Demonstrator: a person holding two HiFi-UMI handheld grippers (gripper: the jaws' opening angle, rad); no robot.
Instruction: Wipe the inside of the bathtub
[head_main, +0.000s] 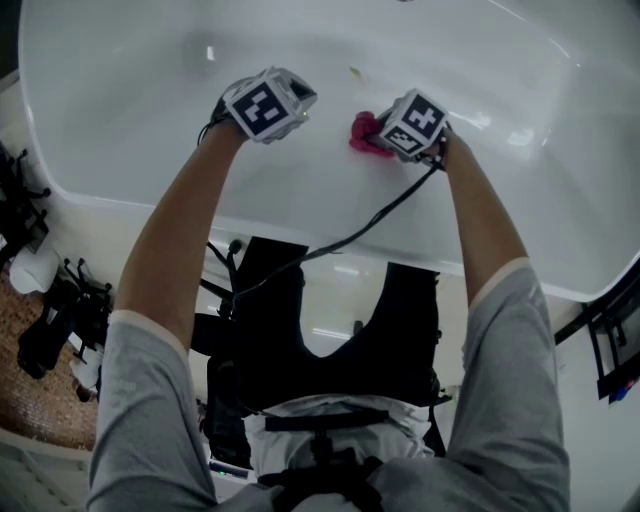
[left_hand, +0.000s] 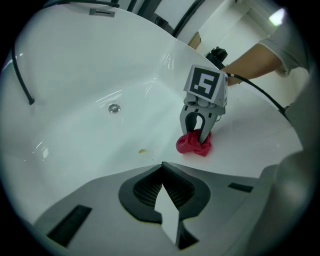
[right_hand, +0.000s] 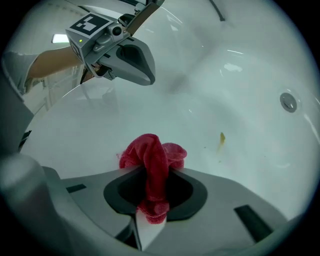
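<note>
The white bathtub fills the top of the head view. My right gripper is shut on a crumpled red cloth, which presses on the tub's near inner slope. In the right gripper view the cloth bunches up between my jaws. The left gripper view shows the right gripper standing over the cloth. My left gripper hovers just left of it, shut and empty. A small yellow speck lies on the tub floor beyond the cloth.
The round drain sits further along the tub floor. A black cable runs from the right gripper over the tub rim. A thin black hose hangs on the far wall. Dark gear lies on the floor at left.
</note>
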